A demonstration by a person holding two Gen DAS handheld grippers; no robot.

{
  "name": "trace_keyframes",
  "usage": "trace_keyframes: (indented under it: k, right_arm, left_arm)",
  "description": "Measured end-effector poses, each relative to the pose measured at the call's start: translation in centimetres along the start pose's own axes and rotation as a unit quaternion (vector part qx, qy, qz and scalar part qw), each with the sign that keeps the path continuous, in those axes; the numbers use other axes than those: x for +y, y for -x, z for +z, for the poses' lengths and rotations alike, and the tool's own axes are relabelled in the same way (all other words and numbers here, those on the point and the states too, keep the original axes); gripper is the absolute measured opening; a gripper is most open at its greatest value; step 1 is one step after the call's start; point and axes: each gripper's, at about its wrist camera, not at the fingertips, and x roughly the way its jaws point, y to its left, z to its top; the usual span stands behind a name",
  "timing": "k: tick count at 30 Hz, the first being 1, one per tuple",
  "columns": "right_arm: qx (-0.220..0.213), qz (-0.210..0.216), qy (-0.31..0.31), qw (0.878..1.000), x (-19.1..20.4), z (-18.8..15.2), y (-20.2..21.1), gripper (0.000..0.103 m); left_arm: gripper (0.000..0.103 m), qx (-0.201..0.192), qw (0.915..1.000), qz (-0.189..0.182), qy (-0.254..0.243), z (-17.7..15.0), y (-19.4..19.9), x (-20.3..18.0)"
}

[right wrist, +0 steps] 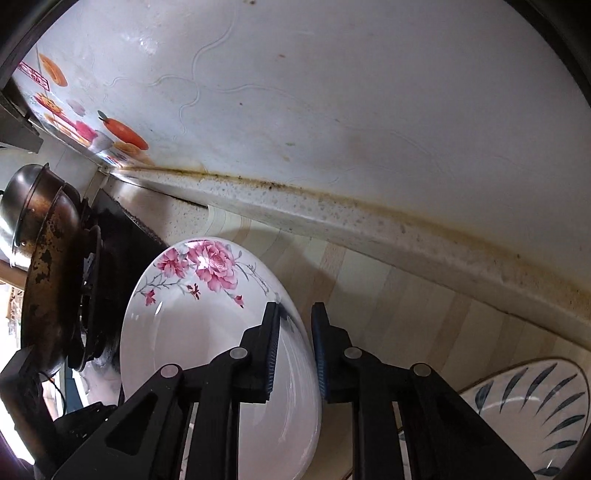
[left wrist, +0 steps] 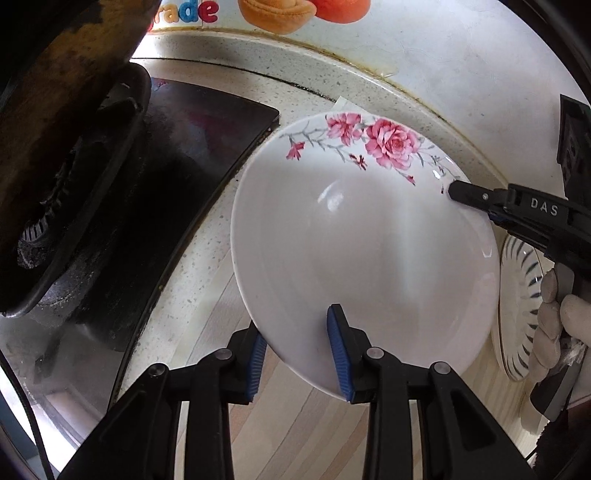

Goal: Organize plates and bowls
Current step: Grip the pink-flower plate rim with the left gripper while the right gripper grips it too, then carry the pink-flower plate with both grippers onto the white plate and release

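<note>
A white plate with pink roses is held tilted above the counter. My left gripper straddles its near rim, one blue pad on the upper face, one beneath. My right gripper straddles the opposite rim, jaws narrow around the edge; in the left wrist view its finger sits on the rim at right. The rose plate also shows in the right wrist view. A white plate with dark blue leaf strokes lies on the counter at right, also in the left wrist view.
A black gas stove with a blackened wok stands at left; the wok also shows in the right wrist view. A stained backsplash ledge and a white wall with fruit stickers run behind. Striped wood-pattern counter mat lies below.
</note>
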Motion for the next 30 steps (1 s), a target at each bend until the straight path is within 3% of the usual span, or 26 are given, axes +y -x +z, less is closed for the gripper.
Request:
trace_keyframes:
  k: [6, 15, 30]
  right_arm:
    - [-0.007, 0.012, -0.002, 1.000, 0.0, -1.8, 2.3, 0.016]
    - [-0.017, 0.018, -0.010, 1.000, -0.8, -6.4, 5.9, 0.016]
    - [-0.066, 0.035, -0.059, 0.995, -3.5, -17.1, 18.0, 0.016]
  left_arm:
    - [0.030, 0.009, 0.9994, -0.030, -0.013, -1.5, 1.2, 0.3]
    - [0.030, -0.005, 0.9991, -0.028, -0.031, -3.0, 3.6, -1.1]
    - [0.030, -0.009, 0.9950, -0.053, -0.084, -7.5, 9.7, -6.2]
